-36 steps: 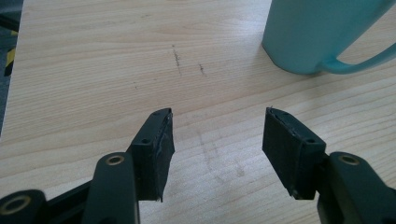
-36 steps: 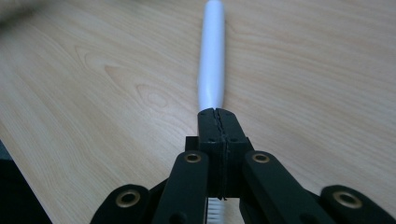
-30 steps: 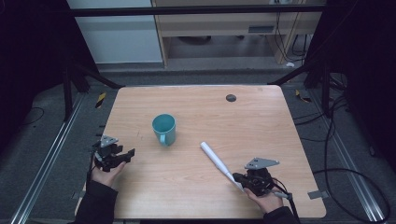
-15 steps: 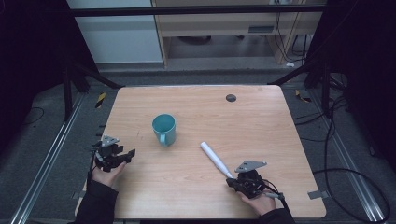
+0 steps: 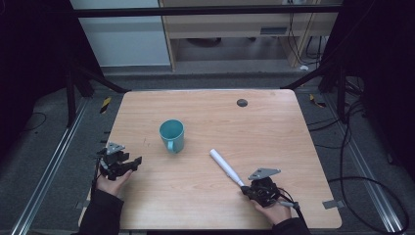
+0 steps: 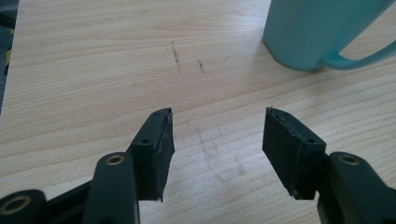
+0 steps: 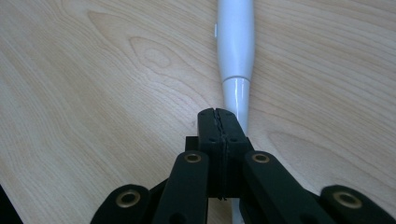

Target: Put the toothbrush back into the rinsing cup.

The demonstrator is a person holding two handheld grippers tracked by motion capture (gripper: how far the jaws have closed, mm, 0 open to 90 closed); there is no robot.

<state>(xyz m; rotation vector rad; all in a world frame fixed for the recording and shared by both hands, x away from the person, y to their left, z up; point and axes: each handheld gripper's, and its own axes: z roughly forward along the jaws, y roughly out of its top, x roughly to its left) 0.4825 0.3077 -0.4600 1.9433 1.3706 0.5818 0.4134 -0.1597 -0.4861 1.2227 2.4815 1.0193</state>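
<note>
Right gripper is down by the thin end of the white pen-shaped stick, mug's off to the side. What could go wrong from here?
1. The right gripper has its jaws shut above the white tapered plastic stick, not around it; lifting now would probably leave it on the table.
2. The round stick may roll if nudged.
3. The open left gripper sits near the teal ceramic mug and could bump it.

Teal mug (image 5: 172, 135) upright mid-table (image 5: 274, 122); small dark disc (image 5: 242, 102) near far edge.
</note>
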